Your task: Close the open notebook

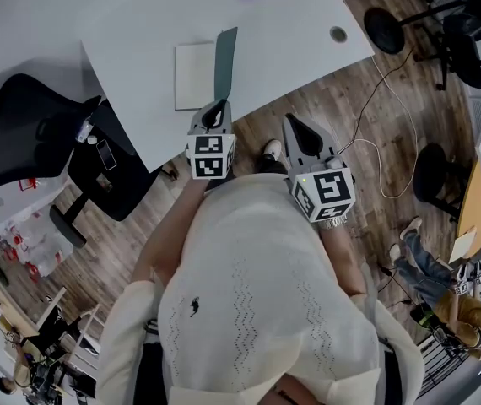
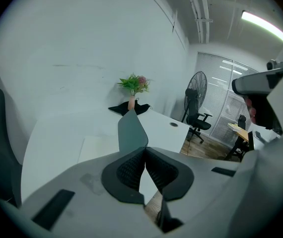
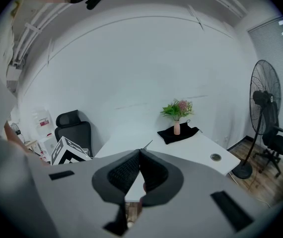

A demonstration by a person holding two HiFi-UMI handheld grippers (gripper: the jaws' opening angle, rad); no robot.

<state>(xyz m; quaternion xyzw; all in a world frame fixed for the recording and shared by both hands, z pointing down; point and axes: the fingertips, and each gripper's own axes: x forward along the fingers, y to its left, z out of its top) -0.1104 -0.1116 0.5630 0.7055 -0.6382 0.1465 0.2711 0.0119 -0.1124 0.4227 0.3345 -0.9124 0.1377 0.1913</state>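
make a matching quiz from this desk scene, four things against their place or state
1 grey-green notebook cover
2 pink vase of green plant
3 black standing fan
4 right tool

a on the black cloth
b shut, empty
c on the wood floor
d raised above the cream pages

Pairs: 1-d, 2-a, 3-c, 4-b

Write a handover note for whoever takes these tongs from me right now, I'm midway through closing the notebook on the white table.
Left tongs: shut, tips at the near edge of the raised cover; I cannot tell whether they pinch it.
Right tongs: shut, empty, off the near edge of the table.
The notebook lies open on the table, its grey-green cover standing roughly upright.
Done: cover partly up.
Left: fold the cover down until the notebook is shut, then probably back both tongs away.
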